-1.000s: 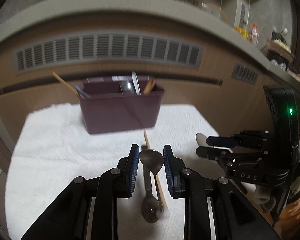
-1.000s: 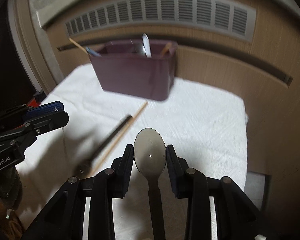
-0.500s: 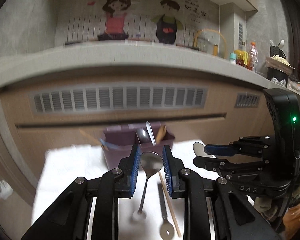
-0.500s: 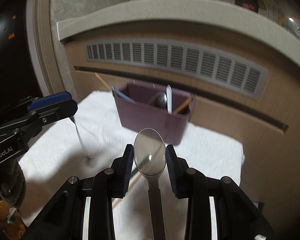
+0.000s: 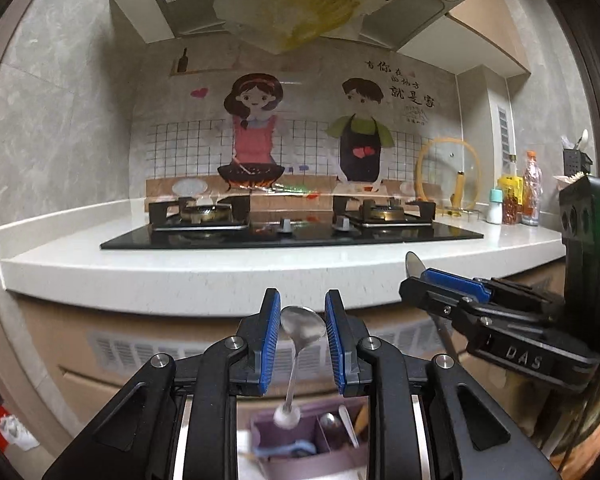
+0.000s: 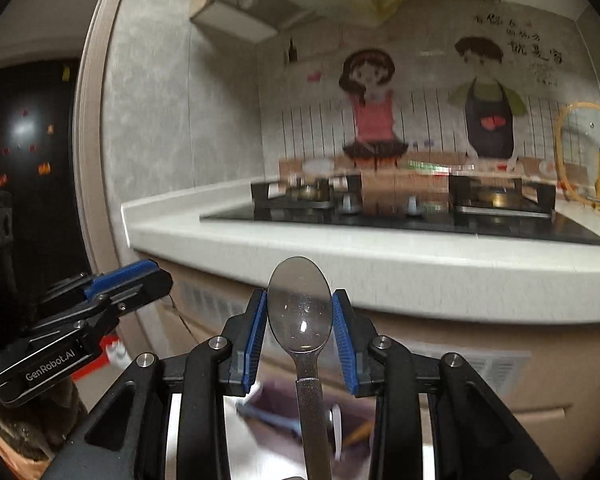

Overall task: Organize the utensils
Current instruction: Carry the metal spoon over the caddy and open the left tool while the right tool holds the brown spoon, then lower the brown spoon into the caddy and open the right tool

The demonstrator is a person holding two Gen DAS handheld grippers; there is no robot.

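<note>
My left gripper (image 5: 302, 332) is shut on the bowl of a small metal spoon (image 5: 300, 336); its handle hangs down over the left compartment of the purple utensil caddy (image 5: 300, 444). My right gripper (image 6: 300, 316) is shut on the bowl of a larger metal spoon (image 6: 302, 316), handle pointing back and down over the caddy (image 6: 276, 404). The caddy holds a blue utensil (image 5: 288, 450), a metal spoon (image 5: 329, 421), a white spoon (image 5: 347, 424) and a wooden piece. The right gripper also shows in the left wrist view (image 5: 424, 280), and the left gripper in the right wrist view (image 6: 140, 276).
A white counter edge (image 5: 220, 276) with a black gas hob (image 5: 292, 232) runs across ahead, above a cabinet with a vent grille (image 5: 140, 352). Bottles (image 5: 532, 188) and a pot lid (image 5: 448, 176) stand at the counter's right. White cloth (image 5: 248, 448) lies under the caddy.
Both grippers have risen and tilted up with their spoons. The view went from the cloth and caddy to the counter and wall; the caddy now sits low beneath the fingers.
</note>
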